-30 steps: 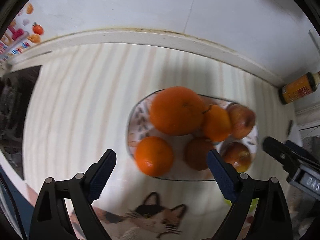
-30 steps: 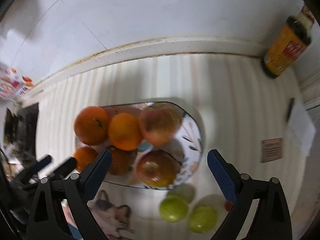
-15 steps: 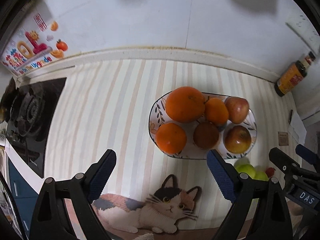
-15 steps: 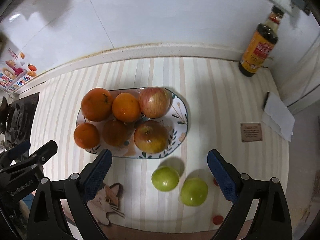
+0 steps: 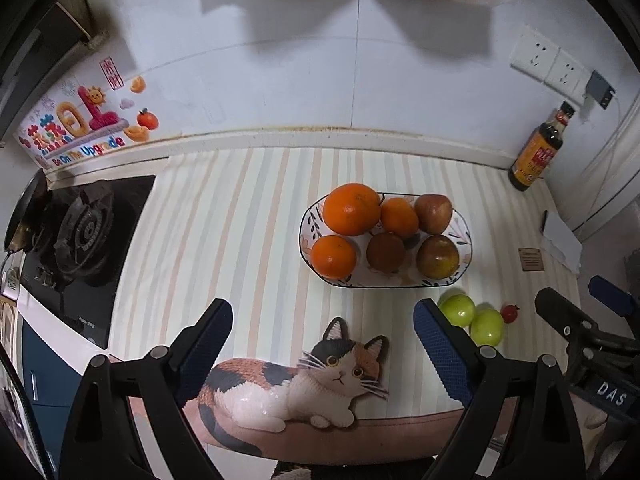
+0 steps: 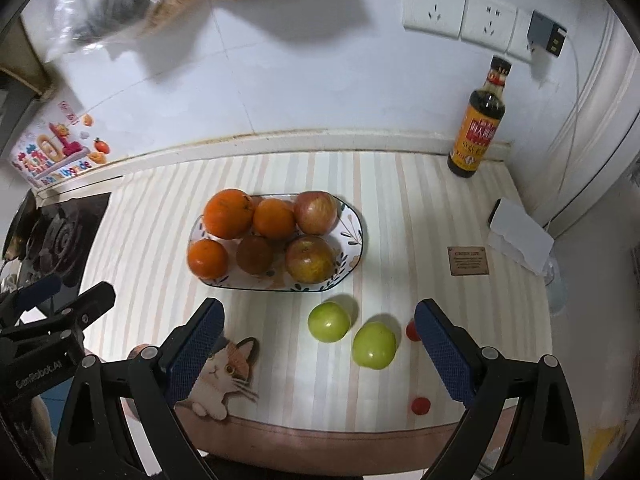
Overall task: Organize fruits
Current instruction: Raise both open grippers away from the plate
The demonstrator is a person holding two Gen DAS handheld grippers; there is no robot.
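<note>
A glossy white tiled wall (image 6: 280,80) backs the striped counter (image 6: 400,208); both the left gripper (image 5: 323,330) and right gripper (image 6: 319,330) gape empty.

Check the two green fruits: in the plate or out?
Out. Both green fruits lie on the striped mat in front of the plate, which holds six other fruits.

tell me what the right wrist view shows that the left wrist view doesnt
Only the right wrist view: a second small red fruit near the mat's front edge, and a third wall socket. Only the left wrist view: the whole cat picture and the full stove burner. Both: the plate with six fruits, two green fruits, the sauce bottle.
</note>
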